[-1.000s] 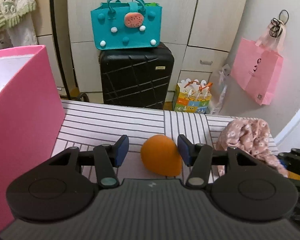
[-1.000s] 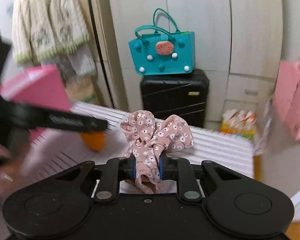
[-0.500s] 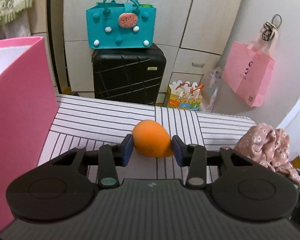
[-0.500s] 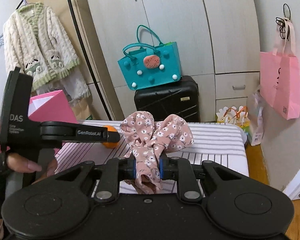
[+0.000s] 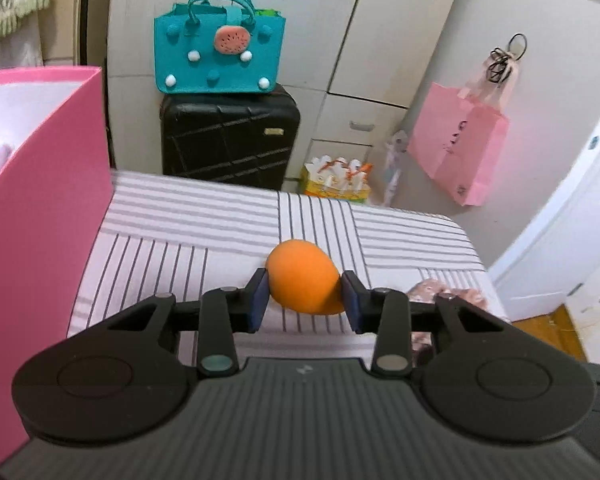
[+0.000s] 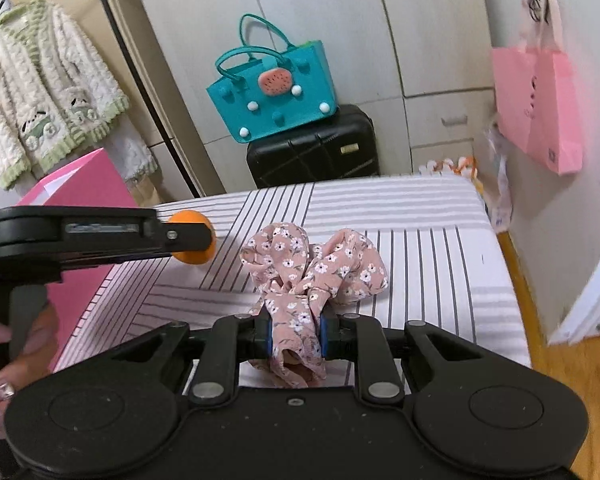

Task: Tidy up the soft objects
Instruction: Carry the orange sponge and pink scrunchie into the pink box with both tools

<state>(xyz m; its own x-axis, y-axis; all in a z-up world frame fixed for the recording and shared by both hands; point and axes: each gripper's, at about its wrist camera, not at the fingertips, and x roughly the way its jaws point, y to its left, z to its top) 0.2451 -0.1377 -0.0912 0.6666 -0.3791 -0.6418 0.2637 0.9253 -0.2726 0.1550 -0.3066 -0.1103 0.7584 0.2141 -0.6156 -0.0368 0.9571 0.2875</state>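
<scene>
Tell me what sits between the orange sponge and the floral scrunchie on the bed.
Nothing: in the right wrist view only bare striped sheet separates the orange sponge from the floral scrunchie.

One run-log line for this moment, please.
left gripper: closing on orange sponge | right gripper: shut on floral scrunchie | pink box: at left
</scene>
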